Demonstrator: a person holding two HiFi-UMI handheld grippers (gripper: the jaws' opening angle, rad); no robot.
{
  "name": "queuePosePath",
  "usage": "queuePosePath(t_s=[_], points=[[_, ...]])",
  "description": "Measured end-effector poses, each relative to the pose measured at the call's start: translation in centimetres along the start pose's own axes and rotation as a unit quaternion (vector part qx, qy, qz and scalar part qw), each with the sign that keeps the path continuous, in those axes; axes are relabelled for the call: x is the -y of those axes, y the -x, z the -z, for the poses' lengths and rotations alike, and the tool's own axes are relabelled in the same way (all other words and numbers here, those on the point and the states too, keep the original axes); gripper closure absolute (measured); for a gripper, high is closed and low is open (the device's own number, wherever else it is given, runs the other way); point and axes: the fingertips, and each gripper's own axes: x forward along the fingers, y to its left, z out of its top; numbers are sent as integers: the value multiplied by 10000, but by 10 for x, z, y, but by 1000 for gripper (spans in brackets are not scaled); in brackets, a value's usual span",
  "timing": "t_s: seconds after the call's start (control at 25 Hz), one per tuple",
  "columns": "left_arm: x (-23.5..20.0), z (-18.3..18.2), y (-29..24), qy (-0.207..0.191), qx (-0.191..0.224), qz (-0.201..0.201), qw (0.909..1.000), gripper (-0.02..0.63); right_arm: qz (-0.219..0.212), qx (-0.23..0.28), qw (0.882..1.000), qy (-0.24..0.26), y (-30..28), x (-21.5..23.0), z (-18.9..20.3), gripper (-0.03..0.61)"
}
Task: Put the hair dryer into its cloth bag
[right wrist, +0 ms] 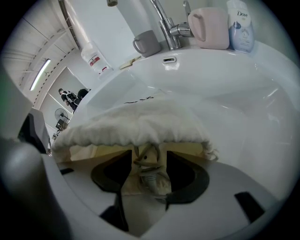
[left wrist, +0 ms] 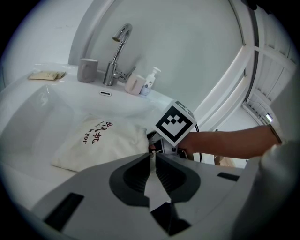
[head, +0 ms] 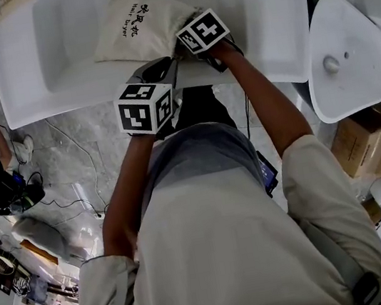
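The jaws of the right gripper (right wrist: 149, 159) are clamping the bunched neck and cord of the cloth bag (right wrist: 140, 124), probably to draw it shut. The jaws of the left gripper (left wrist: 152, 158) are sitting almost together just beside it, perhaps pinching a cord end. The bag is lying bulging in the sink basin (head: 254, 14), and the hair dryer is showing nowhere, so it is likely already inside.

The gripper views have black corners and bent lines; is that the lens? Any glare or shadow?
Likely wide-angle lenses: left gripper view, wall rails bow and corners go dark, yet the faucet is sharp; right gripper view, the cloth bag shades the jaws beneath it and the sink shows bright streaks; head view, the sink's edges curve.
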Motion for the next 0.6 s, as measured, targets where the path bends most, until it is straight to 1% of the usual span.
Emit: queuePosePath(t_s=[0.4, 0.6], points=[[5, -5, 10, -28, 65, 24, 10000, 573, 95, 76, 9999, -4, 19, 0, 3, 345], [5, -5, 15, -28, 103, 38, 9999, 574, 164, 156, 9997, -31, 26, 1, 5, 362]])
